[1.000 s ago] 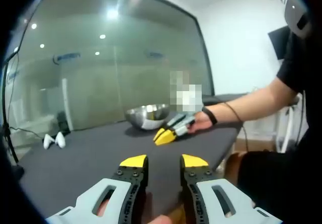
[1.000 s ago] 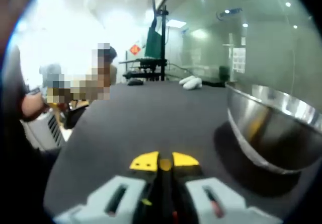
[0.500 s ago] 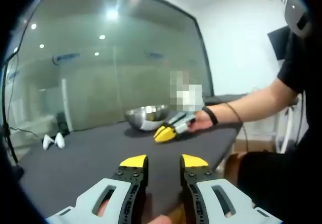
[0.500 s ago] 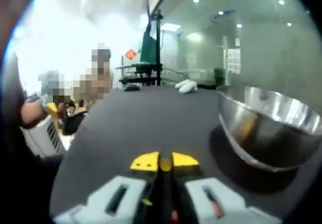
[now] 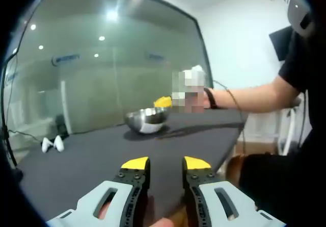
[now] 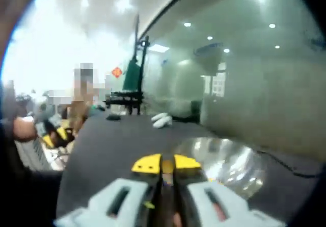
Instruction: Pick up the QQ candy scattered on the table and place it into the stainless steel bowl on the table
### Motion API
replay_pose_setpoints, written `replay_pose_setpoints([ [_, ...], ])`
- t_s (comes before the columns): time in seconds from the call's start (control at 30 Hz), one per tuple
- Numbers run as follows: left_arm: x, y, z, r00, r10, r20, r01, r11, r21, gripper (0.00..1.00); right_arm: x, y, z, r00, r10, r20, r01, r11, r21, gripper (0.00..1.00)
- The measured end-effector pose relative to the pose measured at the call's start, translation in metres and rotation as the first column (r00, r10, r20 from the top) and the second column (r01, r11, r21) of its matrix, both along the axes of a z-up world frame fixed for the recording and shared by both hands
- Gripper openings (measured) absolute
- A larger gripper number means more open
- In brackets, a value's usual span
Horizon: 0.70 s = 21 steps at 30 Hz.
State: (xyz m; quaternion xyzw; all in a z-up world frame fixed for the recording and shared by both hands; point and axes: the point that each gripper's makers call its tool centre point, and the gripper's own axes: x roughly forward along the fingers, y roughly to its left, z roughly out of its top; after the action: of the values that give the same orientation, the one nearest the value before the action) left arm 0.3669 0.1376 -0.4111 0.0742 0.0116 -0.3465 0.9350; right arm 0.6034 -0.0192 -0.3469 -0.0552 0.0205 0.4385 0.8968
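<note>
Dark table (image 5: pixel 102 160), bowl (image 6: pixel 224 163) under right tool (image 6: pixel 166 164).

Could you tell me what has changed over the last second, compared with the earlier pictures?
The right hand-held gripper has lifted off the table and now hovers above the stainless steel bowl, its jaws still shut; whether it holds a candy cannot be seen. The left hand-held gripper stays open and low over the table, and the bowl has not moved.

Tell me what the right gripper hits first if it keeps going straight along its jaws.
Most likely the stainless steel bowl: the right gripper, jaws closed, points at its near rim, though depth is hard to judge.
</note>
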Motion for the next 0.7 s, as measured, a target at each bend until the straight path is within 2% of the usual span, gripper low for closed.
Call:
replay_pose_setpoints([
  [0.03, 0.000, -0.001, 0.000, 1.000, -0.001, 0.000, 0.001, 1.000, -0.002, 0.27, 0.015, -0.011, 0.005, 0.998, -0.056, -0.023, 0.057, 0.998, 0.037, 0.09],
  [0.13, 0.000, -0.002, 0.001, 1.000, -0.002, 0.002, 0.002, 1.000, 0.000, 0.27, 0.033, -0.022, 0.008, 0.993, -0.120, -0.020, 0.121, 0.992, 0.034, 0.09],
  [0.2, 0.000, -0.004, 0.005, 1.000, -0.006, 0.008, 0.006, 1.000, 0.000, 0.27, 0.043, -0.028, 0.007, 0.985, -0.168, -0.039, 0.169, 0.985, 0.028, 0.09],
  [0.4, 0.001, -0.003, 0.006, 1.000, -0.006, 0.010, 0.006, 1.000, 0.000, 0.27, 0.053, -0.031, -0.006, 0.974, -0.216, -0.068, 0.217, 0.976, 0.005, 0.09],
  [0.47, 0.001, -0.004, 0.006, 1.000, -0.009, 0.010, 0.009, 1.000, 0.002, 0.27, 0.050, -0.028, -0.011, 0.976, -0.212, -0.039, 0.211, 0.977, -0.040, 0.09],
  [0.6, 0.002, -0.008, 0.005, 1.000, -0.018, 0.006, 0.018, 1.000, 0.008, 0.27, 0.047, -0.024, -0.015, 0.979, -0.200, -0.052, 0.198, 0.979, -0.040, 0.10],
  [0.7, 0.003, -0.009, 0.005, 1.000, -0.021, 0.005, 0.021, 1.000, 0.010, 0.27, 0.054, -0.025, -0.018, 0.980, -0.191, -0.057, 0.189, 0.981, -0.046, 0.10],
])
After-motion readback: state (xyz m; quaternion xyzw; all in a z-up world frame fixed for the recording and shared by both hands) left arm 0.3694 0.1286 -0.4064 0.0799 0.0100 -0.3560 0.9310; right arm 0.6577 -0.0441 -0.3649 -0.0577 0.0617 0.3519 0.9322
